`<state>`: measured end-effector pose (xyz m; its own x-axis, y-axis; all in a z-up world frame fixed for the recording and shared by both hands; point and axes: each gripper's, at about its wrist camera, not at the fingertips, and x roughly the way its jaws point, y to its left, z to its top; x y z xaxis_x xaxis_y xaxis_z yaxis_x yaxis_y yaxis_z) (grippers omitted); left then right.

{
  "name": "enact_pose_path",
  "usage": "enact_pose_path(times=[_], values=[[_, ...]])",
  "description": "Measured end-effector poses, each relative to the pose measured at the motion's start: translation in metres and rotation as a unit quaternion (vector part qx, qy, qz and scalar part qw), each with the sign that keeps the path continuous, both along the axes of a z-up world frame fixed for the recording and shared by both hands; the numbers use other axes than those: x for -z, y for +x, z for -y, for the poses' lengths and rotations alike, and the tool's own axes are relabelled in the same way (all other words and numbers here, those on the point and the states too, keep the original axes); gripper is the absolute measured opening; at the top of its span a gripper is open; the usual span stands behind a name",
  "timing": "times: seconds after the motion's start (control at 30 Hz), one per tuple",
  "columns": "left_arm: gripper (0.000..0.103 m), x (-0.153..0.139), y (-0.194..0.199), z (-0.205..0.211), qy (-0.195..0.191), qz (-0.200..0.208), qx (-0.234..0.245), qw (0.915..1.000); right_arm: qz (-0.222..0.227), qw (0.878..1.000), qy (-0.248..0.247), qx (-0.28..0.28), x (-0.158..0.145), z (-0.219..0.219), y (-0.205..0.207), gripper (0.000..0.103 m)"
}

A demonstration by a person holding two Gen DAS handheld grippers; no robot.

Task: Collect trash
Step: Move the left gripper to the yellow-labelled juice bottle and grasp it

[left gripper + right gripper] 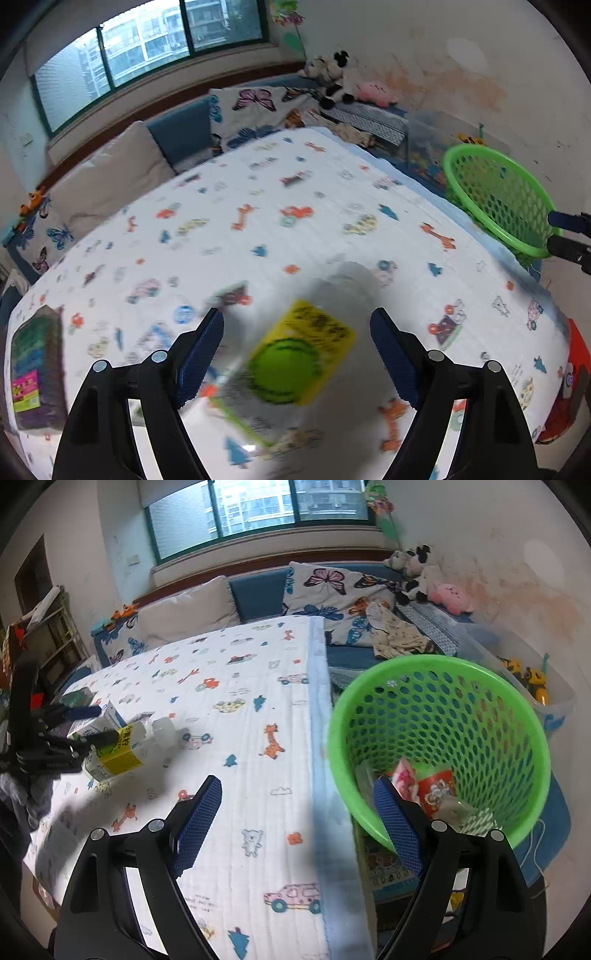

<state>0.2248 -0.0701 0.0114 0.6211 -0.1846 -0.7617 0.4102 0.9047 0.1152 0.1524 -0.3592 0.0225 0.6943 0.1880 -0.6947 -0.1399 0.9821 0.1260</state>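
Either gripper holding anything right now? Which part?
Right gripper: open, empty. Left gripper straddles the white bottle at its yellow-labelled body, jaws wide, not visibly clamped.

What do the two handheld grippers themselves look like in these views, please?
Both the left gripper and the right gripper have glossy black plastic linkage arms with round silver pivot pins. Each finger carries a flat blue pad with a fine gridded texture. No cables, sleeves or markings show.

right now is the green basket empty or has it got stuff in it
Not empty: the green basket holds a red printed wrapper and other scraps at its bottom.
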Motion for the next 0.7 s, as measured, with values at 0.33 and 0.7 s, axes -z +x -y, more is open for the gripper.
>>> enact_pose_path(times=[0.33,0.7], values=[[0.079,0.016,0.009,0.010,0.028,-0.027,0.054,0.9978,-0.005,1.000,-0.002,-0.023,0.003,-0.026,0.008,0.084],[0.079,0.046,0.030,0.037,0.095,-0.067,0.101,0.9881,-0.015,0.999,-0.002,-0.029,0.008,-0.029,0.016,0.084]])
